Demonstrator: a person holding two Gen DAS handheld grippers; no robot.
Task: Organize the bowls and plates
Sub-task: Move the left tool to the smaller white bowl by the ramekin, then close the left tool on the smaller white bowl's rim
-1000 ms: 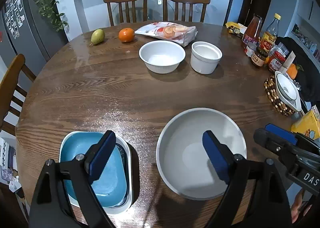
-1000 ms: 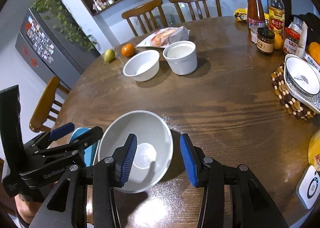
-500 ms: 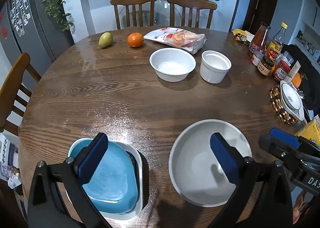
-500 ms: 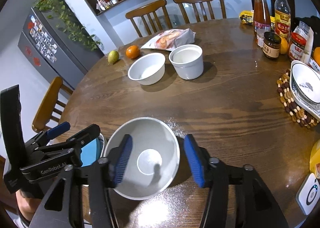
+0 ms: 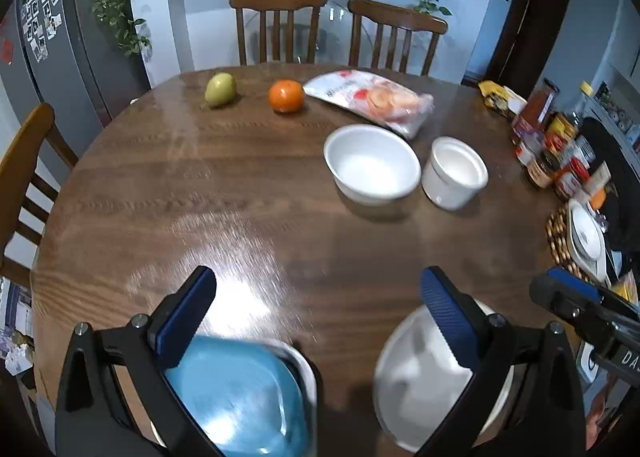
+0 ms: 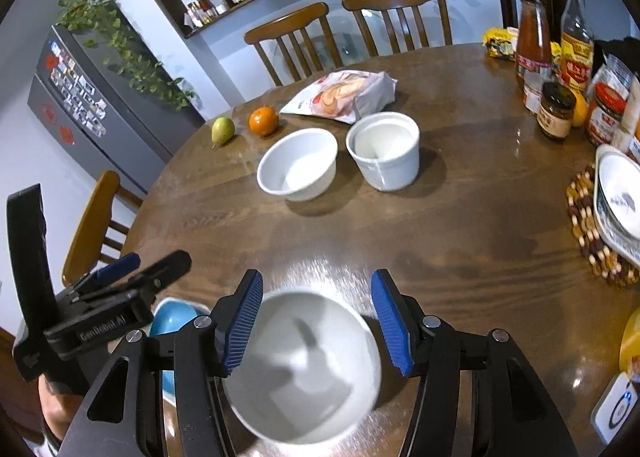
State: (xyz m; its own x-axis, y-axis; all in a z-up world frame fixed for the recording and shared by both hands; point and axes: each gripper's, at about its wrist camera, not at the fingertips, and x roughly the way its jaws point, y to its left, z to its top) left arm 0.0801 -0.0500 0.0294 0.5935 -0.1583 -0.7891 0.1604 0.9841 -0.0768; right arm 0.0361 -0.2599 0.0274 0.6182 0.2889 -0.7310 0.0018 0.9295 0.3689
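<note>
A wide white bowl (image 6: 304,369) sits at the table's near edge, blurred, below and between the blue fingers of my right gripper (image 6: 316,323). That gripper is open and its pads do not touch the bowl. To its left a blue dish (image 5: 236,397) rests nested in a white dish. My left gripper (image 5: 318,309) hangs wide open above the bare wood between the blue dish and the wide white bowl (image 5: 424,377), holding nothing. Farther back stand a round white bowl (image 5: 372,165) and a white ramekin (image 5: 454,173), side by side.
A pear (image 5: 220,90), an orange (image 5: 285,96) and a snack bag (image 5: 372,99) lie at the far side. Bottles and jars (image 6: 560,57) crowd the right edge, near a patterned bowl on a beaded trivet (image 6: 580,233). Wooden chairs ring the round table (image 5: 200,185).
Both grippers have drawn back and up from the dishes, which now sit lower in each view. Both sets of jaws stand wider, and the right one no longer straddles the wide bowl's rim.
</note>
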